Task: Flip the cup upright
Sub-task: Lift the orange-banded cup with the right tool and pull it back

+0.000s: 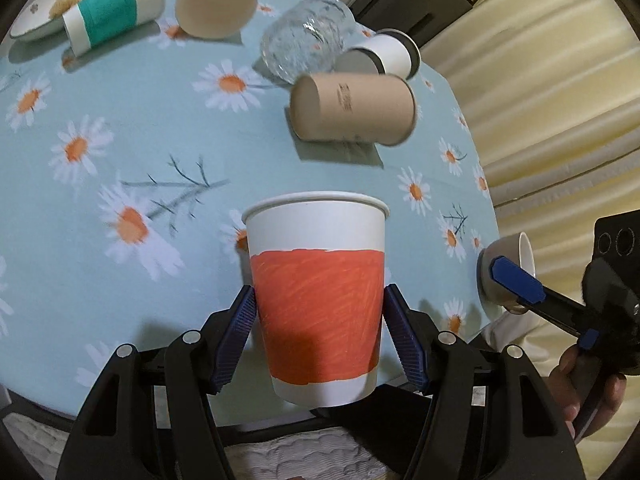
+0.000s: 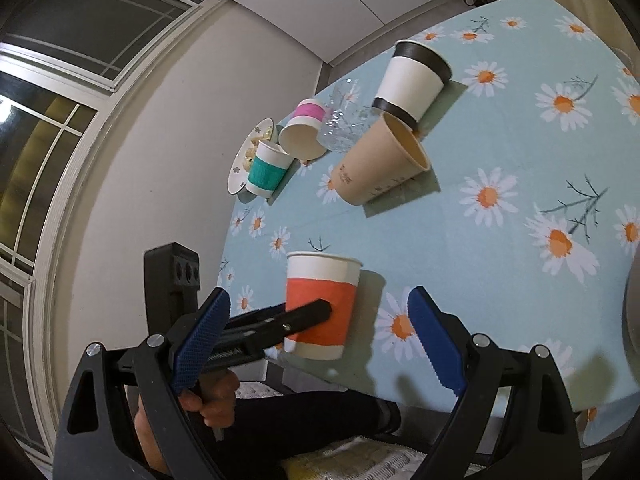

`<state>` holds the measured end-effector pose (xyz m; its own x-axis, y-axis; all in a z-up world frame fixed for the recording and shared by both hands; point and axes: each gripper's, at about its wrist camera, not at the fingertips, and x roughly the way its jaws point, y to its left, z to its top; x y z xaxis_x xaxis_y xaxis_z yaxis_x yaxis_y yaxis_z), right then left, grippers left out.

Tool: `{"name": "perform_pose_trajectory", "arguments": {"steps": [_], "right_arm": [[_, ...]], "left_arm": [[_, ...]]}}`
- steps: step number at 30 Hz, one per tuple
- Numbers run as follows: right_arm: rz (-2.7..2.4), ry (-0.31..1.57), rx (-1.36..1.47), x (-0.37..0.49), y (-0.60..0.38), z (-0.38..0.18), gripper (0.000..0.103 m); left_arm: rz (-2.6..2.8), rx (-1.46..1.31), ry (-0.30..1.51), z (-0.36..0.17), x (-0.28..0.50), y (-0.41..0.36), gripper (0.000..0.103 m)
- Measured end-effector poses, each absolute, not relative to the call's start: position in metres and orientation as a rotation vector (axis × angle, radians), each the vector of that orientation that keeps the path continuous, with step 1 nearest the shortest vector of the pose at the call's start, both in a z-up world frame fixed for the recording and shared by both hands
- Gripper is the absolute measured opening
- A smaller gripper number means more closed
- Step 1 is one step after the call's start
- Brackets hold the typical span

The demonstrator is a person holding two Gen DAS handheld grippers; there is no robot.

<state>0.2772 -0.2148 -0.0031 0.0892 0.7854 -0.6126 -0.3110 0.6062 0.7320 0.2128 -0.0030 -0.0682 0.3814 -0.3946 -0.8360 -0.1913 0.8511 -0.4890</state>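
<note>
A white paper cup with an orange band stands upright near the table's front edge, between the blue pads of my left gripper. The pads stand a little off the cup's sides, so the gripper is open. The same cup shows in the right wrist view with the left gripper's finger across it. My right gripper is open and empty, hanging past the table edge. It also shows in the left wrist view, next to a grey-and-white cup lying at the table's right edge.
On the daisy tablecloth lie a brown cup, a glass, a white cup with dark bands, a pink-band cup and a teal-band cup. A plate of biscuits sits far left.
</note>
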Motion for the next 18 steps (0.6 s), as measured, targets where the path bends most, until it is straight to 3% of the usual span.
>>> {"name": "perform_pose_trajectory", "arguments": {"steps": [7, 11, 18], "right_arm": [[0.856, 1.233, 0.49, 0.278, -0.225, -0.005, 0.089], [0.864, 1.239, 0.482, 0.277, -0.222, -0.006, 0.089], [0.863, 1.25, 0.478, 0.277, -0.218, -0.009, 0.089]], "left_arm": [[-0.12, -0.546, 1.195, -0.069, 0.216, -0.016, 0.064], [-0.108, -0.523, 1.189, -0.068, 0.217, -0.017, 0.076], [-0.111, -0.504, 1.193, -0.066, 0.213, -0.013, 0.076]]}}
